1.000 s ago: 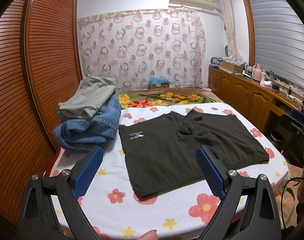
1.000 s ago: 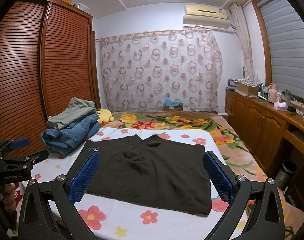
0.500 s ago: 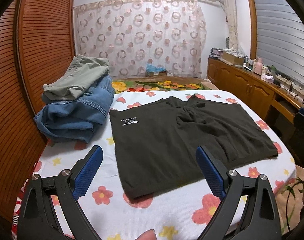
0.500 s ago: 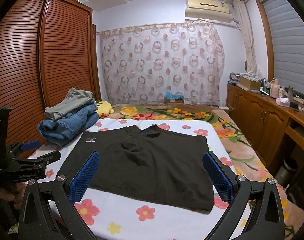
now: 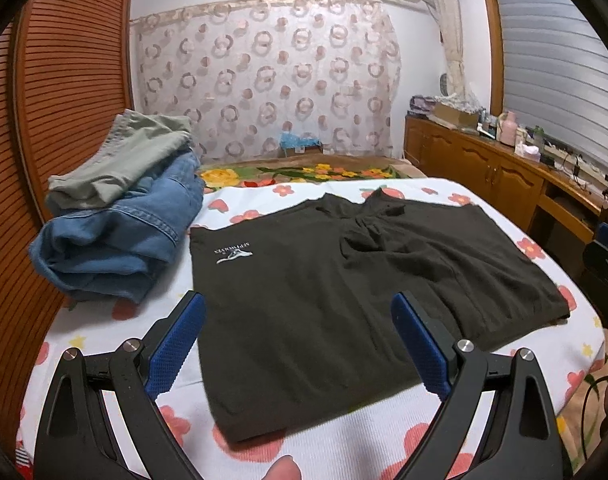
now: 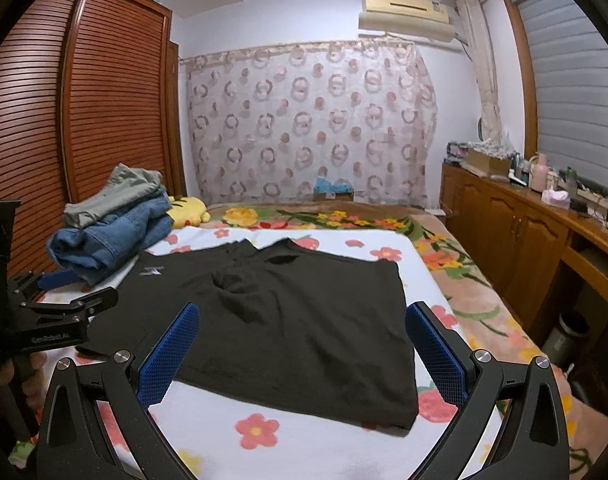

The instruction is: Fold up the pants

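Dark olive-black pants [image 5: 344, 292] lie flat on the white flowered bedspread [image 5: 344, 436], with a small white logo near their far left corner. They also show in the right wrist view [image 6: 287, 316]. My left gripper [image 5: 297, 344] is open and empty, hovering above the pants' near left part. My right gripper [image 6: 301, 354] is open and empty above the pants' near edge. The left gripper's body shows at the left of the right wrist view [image 6: 51, 316].
A stack of folded clothes, blue jeans [image 5: 119, 240] under grey-green trousers [image 5: 127, 160], sits at the bed's left by the slatted wooden wardrobe [image 5: 63, 92]. A yellow plush toy [image 6: 187, 210] lies behind it. Wooden cabinets [image 6: 516, 240] line the right wall.
Both grippers have moved forward and lower toward the pants, which now look larger in both views. Both stay open. The pants have not moved.
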The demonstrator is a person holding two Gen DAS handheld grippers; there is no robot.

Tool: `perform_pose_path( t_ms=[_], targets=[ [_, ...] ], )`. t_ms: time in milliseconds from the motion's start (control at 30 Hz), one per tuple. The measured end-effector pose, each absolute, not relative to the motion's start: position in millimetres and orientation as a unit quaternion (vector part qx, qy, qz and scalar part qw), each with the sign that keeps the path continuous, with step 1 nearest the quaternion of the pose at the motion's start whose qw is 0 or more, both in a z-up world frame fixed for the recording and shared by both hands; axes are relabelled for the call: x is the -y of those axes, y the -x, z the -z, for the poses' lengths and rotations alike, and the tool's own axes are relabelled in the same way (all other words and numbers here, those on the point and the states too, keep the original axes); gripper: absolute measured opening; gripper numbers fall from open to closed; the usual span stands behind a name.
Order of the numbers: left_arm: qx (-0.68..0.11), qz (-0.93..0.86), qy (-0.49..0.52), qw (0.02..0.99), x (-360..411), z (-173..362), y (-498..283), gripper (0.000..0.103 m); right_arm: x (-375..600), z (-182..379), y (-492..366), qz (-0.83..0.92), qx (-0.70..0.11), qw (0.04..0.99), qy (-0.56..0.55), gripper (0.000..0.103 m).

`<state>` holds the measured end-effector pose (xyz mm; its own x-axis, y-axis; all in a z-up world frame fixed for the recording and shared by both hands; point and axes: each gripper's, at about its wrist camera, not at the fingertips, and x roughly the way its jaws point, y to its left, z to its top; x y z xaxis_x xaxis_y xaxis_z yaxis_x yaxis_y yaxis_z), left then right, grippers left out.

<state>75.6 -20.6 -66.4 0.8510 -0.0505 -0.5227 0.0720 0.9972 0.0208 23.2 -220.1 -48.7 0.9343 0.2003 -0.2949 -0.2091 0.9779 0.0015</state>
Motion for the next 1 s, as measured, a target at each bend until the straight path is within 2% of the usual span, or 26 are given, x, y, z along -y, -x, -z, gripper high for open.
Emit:
perform_pose_path(
  t_ms=[400,667,867,1000],
  targets=[
    [-0.33,0.051,-0.002,0.943,1.5,91.1,-87.9,0.094,225.7,49.9,-47.2,-0.088,-0.21,0.973,0.023,0.101],
    [-0.341,0.039,-0.005,0.939,-28.0,100.9,-84.1,0.094,229.5,40.2,-59.0,-0.079,-0.25,0.965,0.025,0.087],
    [-0.355,0.039,0.002,0.934,-48.3,106.9,-77.5,0.087,231.7,32.5,-61.0,-0.072,-0.274,0.959,0.021,0.076],
    [-0.366,0.035,0.011,0.93,-57.1,109.3,-70.7,0.081,234.9,25.2,-62.4,-0.065,-0.288,0.955,0.018,0.073]
  ],
)
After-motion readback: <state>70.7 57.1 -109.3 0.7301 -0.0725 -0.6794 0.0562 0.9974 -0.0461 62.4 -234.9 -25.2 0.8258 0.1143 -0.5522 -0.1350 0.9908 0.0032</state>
